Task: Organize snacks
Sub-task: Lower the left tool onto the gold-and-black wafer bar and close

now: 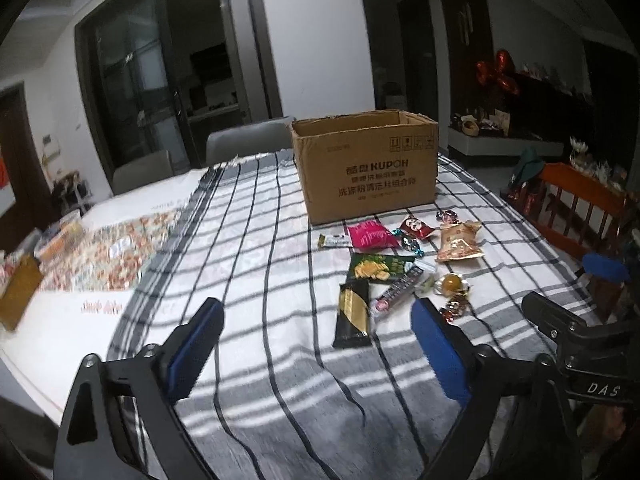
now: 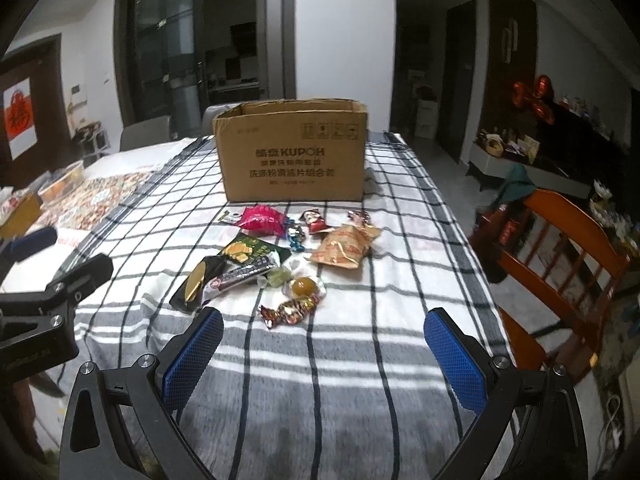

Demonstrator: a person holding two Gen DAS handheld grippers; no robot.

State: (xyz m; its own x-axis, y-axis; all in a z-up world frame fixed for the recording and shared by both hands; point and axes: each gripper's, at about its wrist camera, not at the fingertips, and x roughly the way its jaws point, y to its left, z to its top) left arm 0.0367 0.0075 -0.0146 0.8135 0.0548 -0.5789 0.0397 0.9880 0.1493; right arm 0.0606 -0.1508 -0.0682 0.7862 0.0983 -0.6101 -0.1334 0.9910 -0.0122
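An open cardboard box [image 1: 366,166] [image 2: 292,156] stands on the checked tablecloth. In front of it lie several snacks: a pink bag [image 1: 370,236] [image 2: 262,220], a tan bag [image 1: 459,242] [image 2: 346,249], a green chip bag [image 1: 378,268] [image 2: 250,250], a black and gold bar [image 1: 354,314] [image 2: 196,282], a yellow jelly [image 1: 449,283] [image 2: 303,286] and wrapped candies [image 2: 292,310]. My left gripper [image 1: 318,346] is open and empty, near the black bar. My right gripper [image 2: 324,350] is open and empty, just short of the candies.
An orange wooden chair [image 2: 560,248] [image 1: 576,208] stands at the table's right edge. A patterned sheet [image 1: 108,252] and small boxes [image 1: 18,296] lie on the left. Grey chairs [image 1: 248,140] stand behind the table. The right gripper's body [image 1: 580,332] shows in the left wrist view.
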